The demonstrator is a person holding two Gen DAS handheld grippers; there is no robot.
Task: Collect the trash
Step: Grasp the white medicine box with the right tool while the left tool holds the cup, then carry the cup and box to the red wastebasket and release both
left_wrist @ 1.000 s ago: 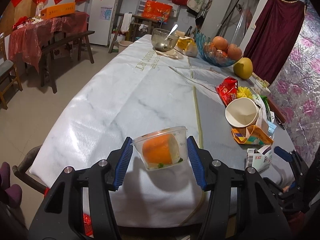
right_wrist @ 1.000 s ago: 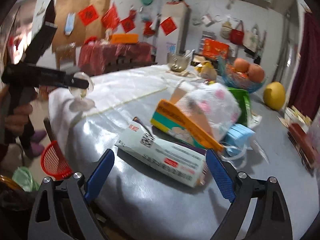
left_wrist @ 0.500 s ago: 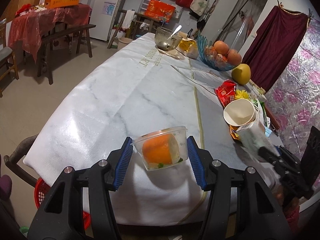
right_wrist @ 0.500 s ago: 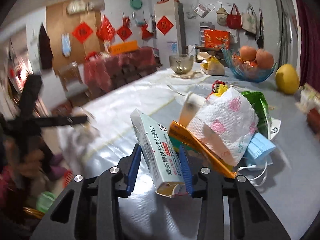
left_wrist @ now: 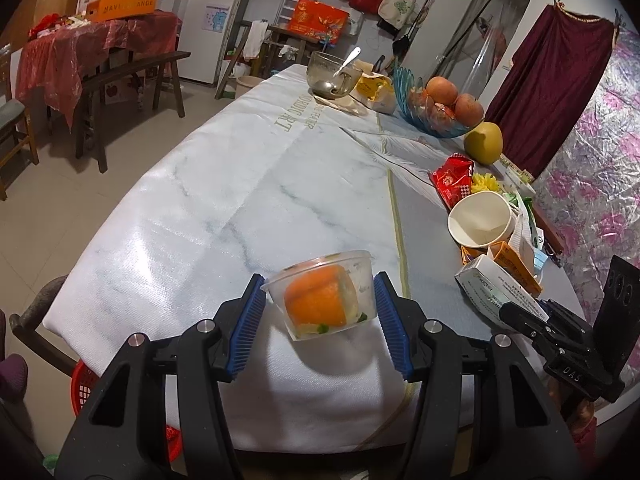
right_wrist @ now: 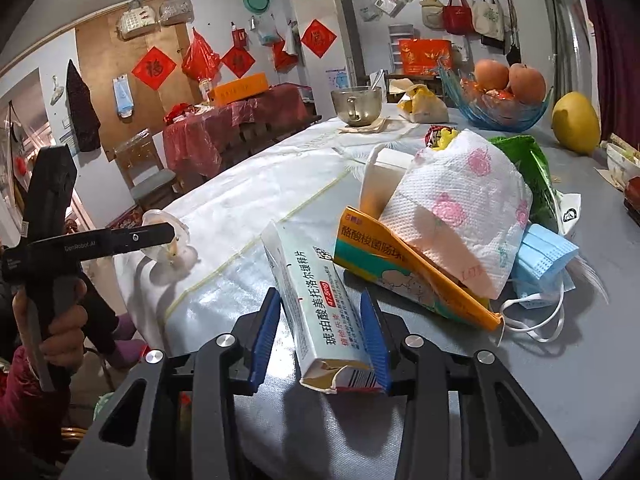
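Note:
My left gripper is shut on a clear plastic cup with orange peel in it, held above the near end of the table. My right gripper is shut on a white medicine box, lifted off the table. That box also shows in the left wrist view, with the right gripper behind it. The left gripper with the cup shows in the right wrist view. A trash pile lies on the right: an orange box, a paper towel, a blue mask, a paper cup.
A red basket stands on the floor under the table's near left corner. At the far end are a glass bowl with a spoon, a blue fruit bowl and a yellow fruit. A red snack packet lies mid-right.
My right gripper closed on the white medicine box and lifted it off the table, turning it end-on. My left gripper still holds the cup and has barely moved.

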